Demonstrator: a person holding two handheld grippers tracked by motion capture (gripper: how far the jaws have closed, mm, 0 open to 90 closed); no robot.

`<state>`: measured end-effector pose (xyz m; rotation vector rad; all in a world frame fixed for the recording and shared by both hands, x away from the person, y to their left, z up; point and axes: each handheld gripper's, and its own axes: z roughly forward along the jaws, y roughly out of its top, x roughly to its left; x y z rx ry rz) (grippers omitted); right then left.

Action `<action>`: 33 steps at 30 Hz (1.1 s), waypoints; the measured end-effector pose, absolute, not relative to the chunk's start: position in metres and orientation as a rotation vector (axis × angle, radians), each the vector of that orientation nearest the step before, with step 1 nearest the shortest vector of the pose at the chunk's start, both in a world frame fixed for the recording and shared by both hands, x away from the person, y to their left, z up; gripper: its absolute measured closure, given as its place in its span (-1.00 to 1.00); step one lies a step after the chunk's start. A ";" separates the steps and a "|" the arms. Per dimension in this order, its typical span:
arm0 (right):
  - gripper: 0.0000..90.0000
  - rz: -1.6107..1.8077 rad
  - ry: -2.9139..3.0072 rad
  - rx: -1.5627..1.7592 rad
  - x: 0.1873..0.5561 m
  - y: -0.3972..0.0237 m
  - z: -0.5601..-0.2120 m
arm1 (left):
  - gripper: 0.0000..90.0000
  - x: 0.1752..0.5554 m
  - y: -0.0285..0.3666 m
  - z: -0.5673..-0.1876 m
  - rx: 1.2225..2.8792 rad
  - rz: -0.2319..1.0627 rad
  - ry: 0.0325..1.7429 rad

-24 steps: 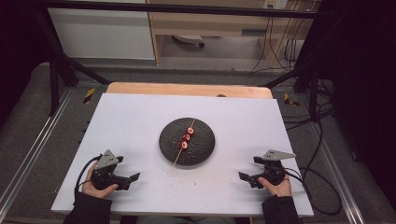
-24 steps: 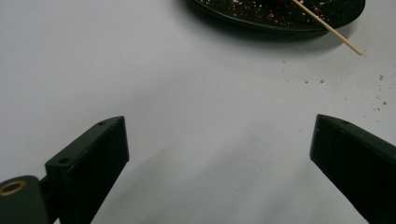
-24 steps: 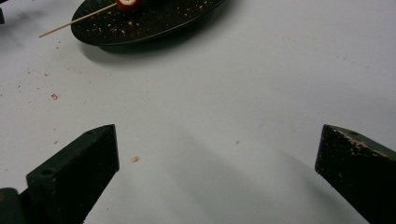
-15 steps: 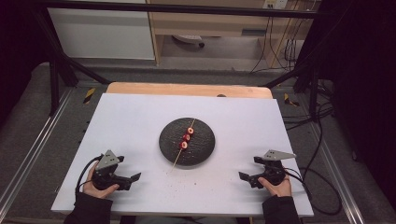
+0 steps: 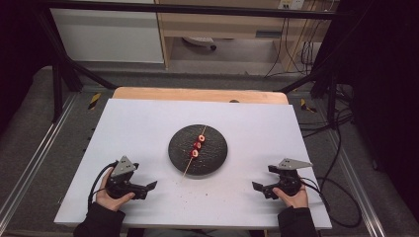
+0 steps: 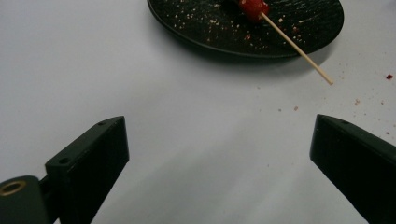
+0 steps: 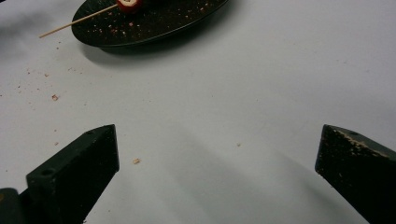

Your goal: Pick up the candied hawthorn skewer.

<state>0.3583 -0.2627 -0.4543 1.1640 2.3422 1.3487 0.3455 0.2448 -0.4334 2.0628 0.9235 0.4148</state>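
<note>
Nothing moved; skewer (image 5: 196,148) bears three red pieces across black plate (image 5: 217,158).

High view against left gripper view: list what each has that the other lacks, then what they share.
High view alone: three red pieces on the skewer, both hands, the right gripper and the whole white table.
Left gripper view alone: crumbs on the plate and red specks on the table.
Shared: black plate, skewer overhanging its rim, and the left gripper, open.
</note>
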 end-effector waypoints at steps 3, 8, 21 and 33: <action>-0.99 1.340 2.344 1.163 0.358 -0.263 -0.454 | -0.91 0.347 0.237 -0.428 2.059 0.414 0.927; -0.99 1.336 2.346 1.162 0.359 -0.263 -0.454 | -0.89 0.354 0.217 -0.419 2.071 0.414 0.925; -0.99 1.321 2.341 1.161 0.359 -0.263 -0.455 | -0.69 0.376 0.160 -0.413 2.113 0.422 0.948; -0.99 1.313 2.343 1.164 0.359 -0.262 -0.455 | -0.01 0.403 0.124 -0.421 2.188 0.370 1.035</action>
